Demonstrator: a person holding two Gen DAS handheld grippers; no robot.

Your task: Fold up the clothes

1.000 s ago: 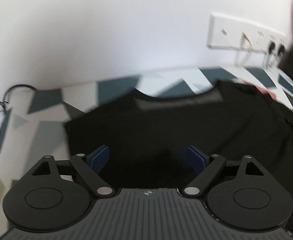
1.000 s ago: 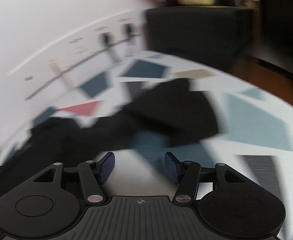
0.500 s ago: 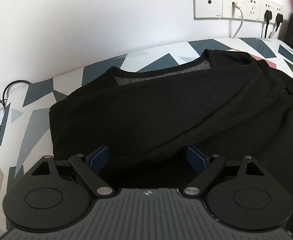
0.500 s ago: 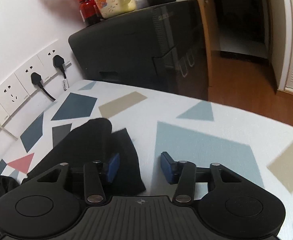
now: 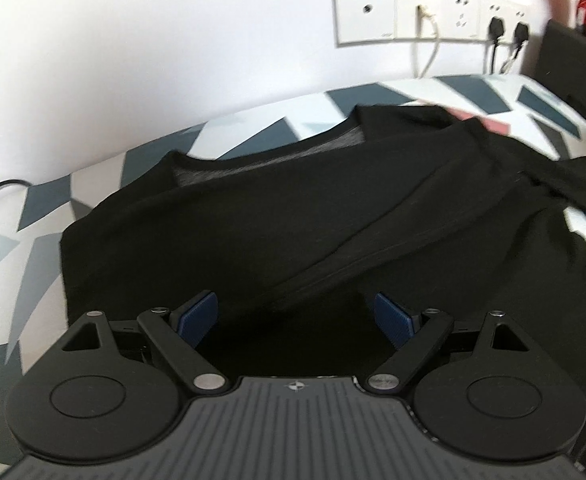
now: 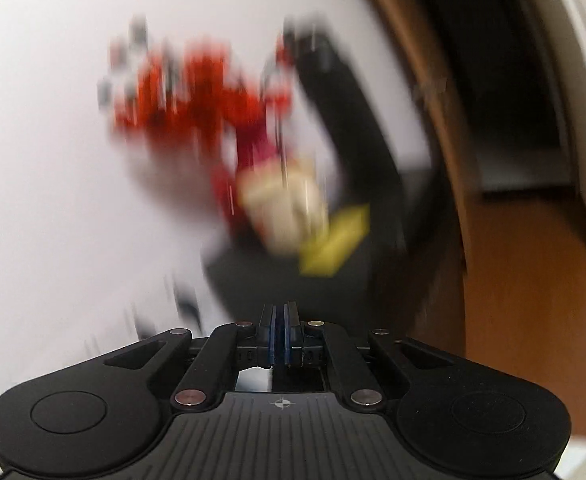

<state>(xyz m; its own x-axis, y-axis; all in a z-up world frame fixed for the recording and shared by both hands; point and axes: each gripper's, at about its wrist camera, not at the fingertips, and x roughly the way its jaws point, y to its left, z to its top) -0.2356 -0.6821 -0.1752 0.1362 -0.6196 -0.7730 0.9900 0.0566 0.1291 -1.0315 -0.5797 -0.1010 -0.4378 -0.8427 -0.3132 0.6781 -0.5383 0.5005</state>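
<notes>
The left gripper (image 5: 296,316) is held wide open, empty, above the black shirt (image 5: 293,216). The right gripper (image 6: 280,328) has just been closing; nothing is seen between its pads.

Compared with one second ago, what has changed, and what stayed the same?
The right gripper has swung up from the patterned bed to face the wall and the blurred red decoration. Its jaws have just been closing and now meet; whether they pinch any cloth cannot be seen. The left gripper stays open above the black shirt, which still lies spread out.
</notes>
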